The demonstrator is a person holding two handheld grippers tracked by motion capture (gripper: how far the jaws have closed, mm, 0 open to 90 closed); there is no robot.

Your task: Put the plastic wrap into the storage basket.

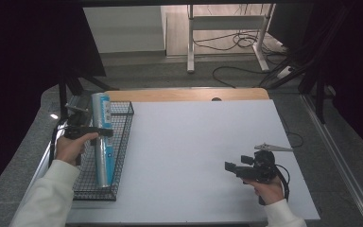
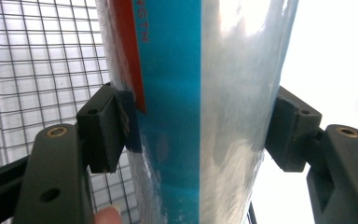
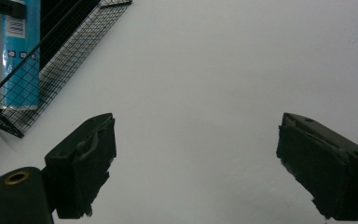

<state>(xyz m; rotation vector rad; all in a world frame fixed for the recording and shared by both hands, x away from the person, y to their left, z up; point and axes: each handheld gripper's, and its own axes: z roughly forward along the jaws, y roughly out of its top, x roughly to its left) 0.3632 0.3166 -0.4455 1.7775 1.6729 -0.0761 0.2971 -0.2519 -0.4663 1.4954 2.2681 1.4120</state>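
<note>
A long roll in clear wrap with a blue and red label (image 1: 102,137) lies lengthwise over the black wire basket (image 1: 123,142) at the table's left. My left gripper (image 1: 101,131) is shut across its middle. In the left gripper view both pads (image 2: 121,128) press the roll (image 2: 200,116) from either side, with the basket mesh (image 2: 37,70) behind. My right gripper (image 1: 228,167) hovers low over the white table at the front right, held in a hand, jaws wide apart with nothing between them (image 3: 196,158). The right gripper view shows the roll (image 3: 18,56) far off in the basket (image 3: 65,60).
The white tabletop (image 1: 194,146) spreads between the basket and the right gripper. A wooden strip (image 1: 189,94) runs along its far edge. Beyond stand a white frame (image 1: 227,28) and cables on the floor. Dark curtains hang at both sides.
</note>
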